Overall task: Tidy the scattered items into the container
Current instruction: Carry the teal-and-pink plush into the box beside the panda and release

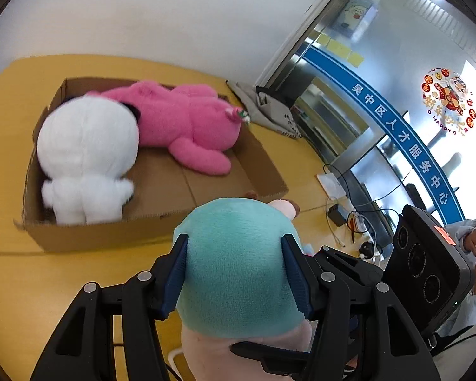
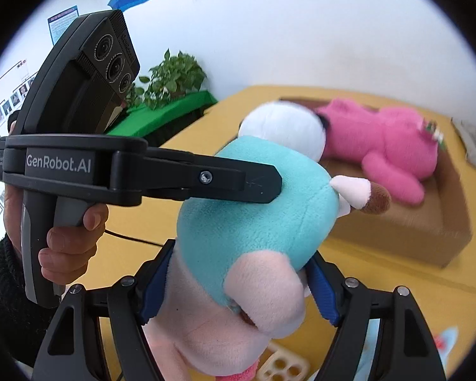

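Both grippers hold one teal and pale pink plush toy above the yellow table. My left gripper is shut on its teal head; its blue pads press both sides. My right gripper is shut on the same toy lower down, at the pink part. The left gripper shows in the right wrist view, touching the teal head. The open cardboard box lies just beyond, holding a white plush and a pink plush. The box lies beyond the toy in the right wrist view too.
The yellow table carries the box. A grey cloth bag lies behind the box by a glass wall. Cables and a charger lie at the table's right edge. A potted plant stands on a green surface at the back left.
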